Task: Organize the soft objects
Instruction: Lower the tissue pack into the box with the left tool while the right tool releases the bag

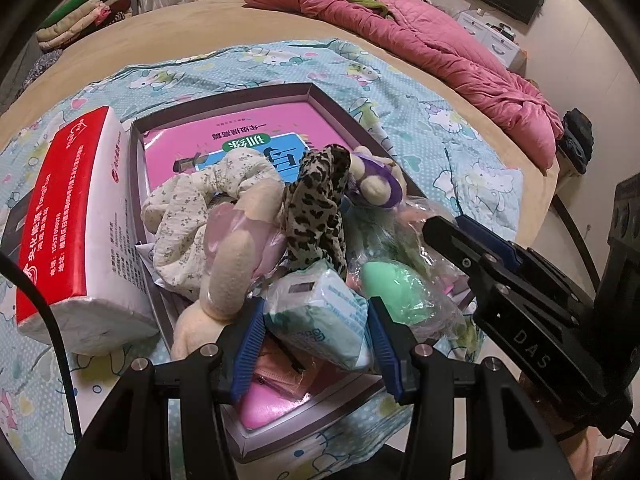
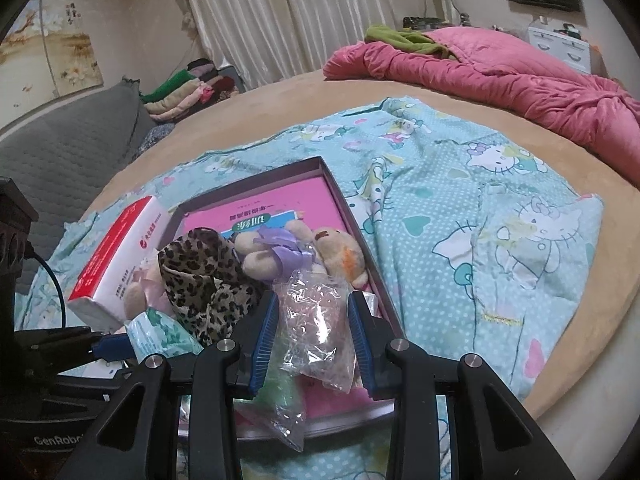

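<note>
Tan plush covers the round bed (image 2: 280,92), the largest thing in both views, with a crumpled pink quilt (image 2: 500,68) along its far edge and an olive-green cloth (image 2: 400,36) lying on the quilt. Pale curtains (image 2: 280,12) hang behind, a grey quilted sofa (image 2: 68,148) stands to the left with a stack of folded clothes (image 2: 184,88) beside it, and a painted flower panel (image 2: 52,44) hangs on the wall.

Spread over the bed is a light-blue cartoon-cat sheet (image 2: 480,232). On it sits a shallow grey box (image 1: 320,96), its long axis running away from the cameras; a pink workbook (image 1: 256,128) with Chinese print lies flat inside. A red-and-white tissue pack (image 1: 80,216) with white Chinese lettering leans against the box's left wall.

Soft things are heaped at the box's near end — a cream floral cloth (image 1: 188,216), a leopard-print scrunchie (image 1: 316,200) standing upright, a cream plush (image 1: 228,280), and a small plush bear with a purple ribbon (image 2: 280,248).

The left gripper (image 1: 316,336) grips a pocket tissue pack (image 1: 320,312), teal-and-white, tilted with its long axis across the pads. The right gripper (image 2: 312,340) is narrowed onto a crinkled clear plastic bag (image 2: 316,320) that hangs roughly upright over the box's near right corner; a mint-green sponge (image 1: 384,284) shows through plastic nearby. "DAS" and "GenRobo…" are legible on the gripper bodies.
</note>
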Demonstrator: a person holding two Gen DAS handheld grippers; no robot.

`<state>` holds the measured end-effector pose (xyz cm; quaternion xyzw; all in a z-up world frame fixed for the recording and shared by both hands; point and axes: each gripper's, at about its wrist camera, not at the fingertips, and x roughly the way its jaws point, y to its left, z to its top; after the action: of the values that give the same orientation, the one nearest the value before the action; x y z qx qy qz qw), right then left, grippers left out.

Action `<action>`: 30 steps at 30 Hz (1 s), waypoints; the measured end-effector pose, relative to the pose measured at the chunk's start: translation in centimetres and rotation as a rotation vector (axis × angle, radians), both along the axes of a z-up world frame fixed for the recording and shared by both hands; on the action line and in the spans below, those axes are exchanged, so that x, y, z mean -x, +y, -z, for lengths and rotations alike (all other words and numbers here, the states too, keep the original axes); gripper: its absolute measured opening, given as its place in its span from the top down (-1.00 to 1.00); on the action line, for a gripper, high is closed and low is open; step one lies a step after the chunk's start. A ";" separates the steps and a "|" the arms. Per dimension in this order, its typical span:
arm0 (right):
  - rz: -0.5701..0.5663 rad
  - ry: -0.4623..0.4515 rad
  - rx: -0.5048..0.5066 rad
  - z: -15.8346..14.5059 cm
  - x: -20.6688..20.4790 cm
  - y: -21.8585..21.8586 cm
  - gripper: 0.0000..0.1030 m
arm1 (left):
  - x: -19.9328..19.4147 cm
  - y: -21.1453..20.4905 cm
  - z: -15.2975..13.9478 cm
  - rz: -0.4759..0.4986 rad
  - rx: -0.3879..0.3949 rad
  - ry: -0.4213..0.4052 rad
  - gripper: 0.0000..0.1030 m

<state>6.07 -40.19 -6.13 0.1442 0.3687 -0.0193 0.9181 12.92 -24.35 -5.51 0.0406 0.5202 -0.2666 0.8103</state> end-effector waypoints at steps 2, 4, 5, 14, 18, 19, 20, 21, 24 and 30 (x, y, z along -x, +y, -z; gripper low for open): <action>0.007 0.000 0.004 0.0 0.2 -0.1 0.28 | 0.0 0.0 0.0 0.000 0.002 0.001 0.01; 0.016 0.001 0.008 0.1 0.4 -0.3 0.28 | 0.0 0.0 0.0 0.000 0.005 0.001 0.01; 0.021 0.003 0.010 0.1 0.4 -0.3 0.28 | 0.0 0.0 0.1 0.002 0.006 0.002 0.01; 0.028 0.004 -0.002 0.1 0.6 -0.4 0.10 | 0.2 0.0 0.1 0.013 0.018 0.010 -0.01; 0.046 -0.002 -0.026 0.0 0.9 -0.9 -0.06 | 0.4 -0.1 0.1 0.017 0.015 0.007 -0.04; 0.049 -0.004 -0.030 -0.1 0.9 -1.0 -0.12 | 0.4 -0.1 0.1 0.019 0.014 0.007 -0.04; 0.049 -0.006 -0.035 -0.2 1.0 -1.1 -0.14 | 0.5 -0.2 0.1 0.022 0.012 0.005 -0.05; 0.052 -0.010 -0.039 -0.3 1.1 -1.1 -0.15 | 0.5 -0.3 0.1 0.025 0.008 0.004 -0.05; 0.055 -0.028 -0.046 -0.8 1.4 -1.3 -0.16 | 0.7 -0.4 0.1 0.027 -0.004 -0.018 -0.06; 0.063 -0.052 -0.058 -1.7 2.0 -1.5 -0.17 | 1.2 -0.7 0.2 0.040 -0.039 -0.064 -0.17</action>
<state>4.11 -41.65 -4.43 0.1826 0.3404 -0.0339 0.9218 11.73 -25.07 -5.71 0.0753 0.4983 -0.2712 0.8201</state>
